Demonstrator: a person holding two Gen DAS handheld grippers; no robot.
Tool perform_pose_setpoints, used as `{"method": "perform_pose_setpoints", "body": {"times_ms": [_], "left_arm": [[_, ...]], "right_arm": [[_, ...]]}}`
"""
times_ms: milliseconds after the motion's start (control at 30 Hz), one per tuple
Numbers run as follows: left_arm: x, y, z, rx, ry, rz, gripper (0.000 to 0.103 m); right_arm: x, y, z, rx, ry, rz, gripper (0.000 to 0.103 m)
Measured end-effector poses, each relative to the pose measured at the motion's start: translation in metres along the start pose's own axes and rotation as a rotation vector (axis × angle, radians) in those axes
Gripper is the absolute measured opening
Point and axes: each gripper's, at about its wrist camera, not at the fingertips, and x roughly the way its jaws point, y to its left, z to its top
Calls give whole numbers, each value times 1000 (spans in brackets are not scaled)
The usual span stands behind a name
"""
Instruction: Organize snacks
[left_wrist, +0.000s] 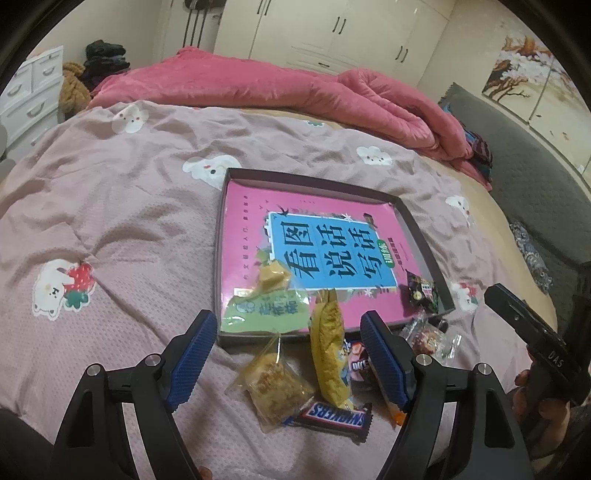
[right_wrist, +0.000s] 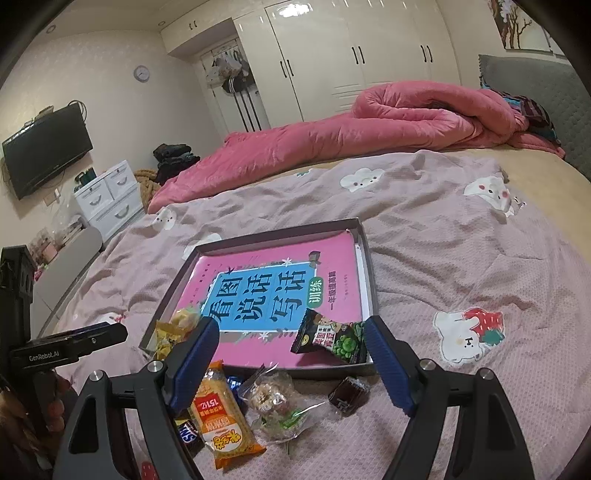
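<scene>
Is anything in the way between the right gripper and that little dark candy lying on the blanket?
Nothing visible blocks it. The right gripper is open and empty, and the dark candy lies alone on the blanket, just outside the tray. The clear-wrapped snack sits beside it, not touching.

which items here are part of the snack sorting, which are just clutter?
Job:
- tray
- Snickers bar
- yellow packet
- clear-wrapped cake
- black-green packet
- small dark candy

Lying about:
- pink quilt
- book lining the tray
- drawers
- TV
</scene>
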Motion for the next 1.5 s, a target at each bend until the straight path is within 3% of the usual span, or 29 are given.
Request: {"method": "perform_pose_setpoints", "body": {"times_ms": [700,1500], "left_arm": [[4,-13,-17,38,71,-31,81],[27,-21,-41,66,192,-28,81]], "right_arm": [[-6,20,-17,-78,40,-6,80],[5,29,-35,-122,155,-33,80]]}}
